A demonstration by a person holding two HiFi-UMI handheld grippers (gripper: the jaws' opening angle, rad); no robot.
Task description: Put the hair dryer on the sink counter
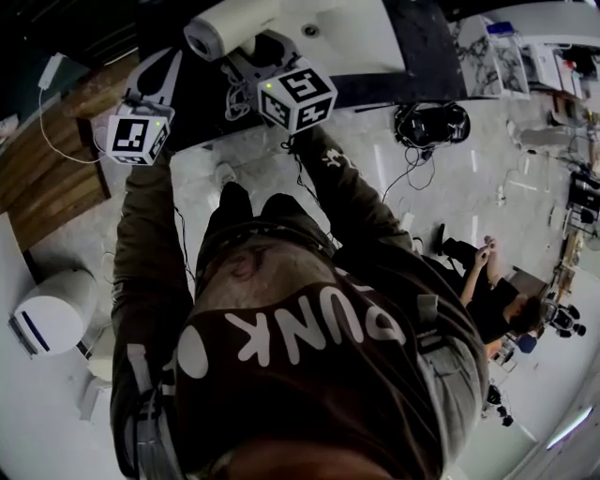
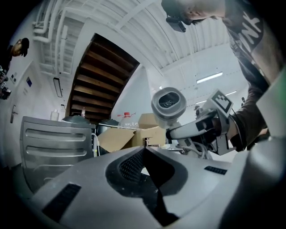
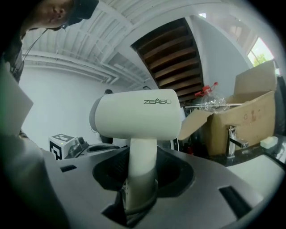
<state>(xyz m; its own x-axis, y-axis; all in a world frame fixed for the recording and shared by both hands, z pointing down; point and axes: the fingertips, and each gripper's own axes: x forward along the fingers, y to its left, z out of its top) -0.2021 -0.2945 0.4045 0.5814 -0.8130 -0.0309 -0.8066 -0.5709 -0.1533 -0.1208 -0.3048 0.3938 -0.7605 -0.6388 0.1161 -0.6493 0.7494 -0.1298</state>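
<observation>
A white hair dryer (image 3: 138, 117) stands upright between the jaws of my right gripper (image 3: 142, 179), which is shut on its handle. In the head view the hair dryer (image 1: 228, 25) hangs over the edge of the white sink counter (image 1: 361, 42), held by the right gripper (image 1: 248, 58). My left gripper (image 1: 155, 82) is a little to its left with nothing in it. In the left gripper view the left gripper (image 2: 144, 149) has its jaws together, and the hair dryer (image 2: 169, 103) shows nozzle-on ahead, with the right gripper (image 2: 210, 125) behind it.
A chrome faucet (image 3: 232, 141) and an open cardboard box (image 3: 248, 114) stand on the counter at the right. Wooden stairs (image 1: 42, 178) and a white round bin (image 1: 52, 314) lie to the left. A seated person (image 1: 497, 300) and black cables (image 1: 429, 124) are on the floor to the right.
</observation>
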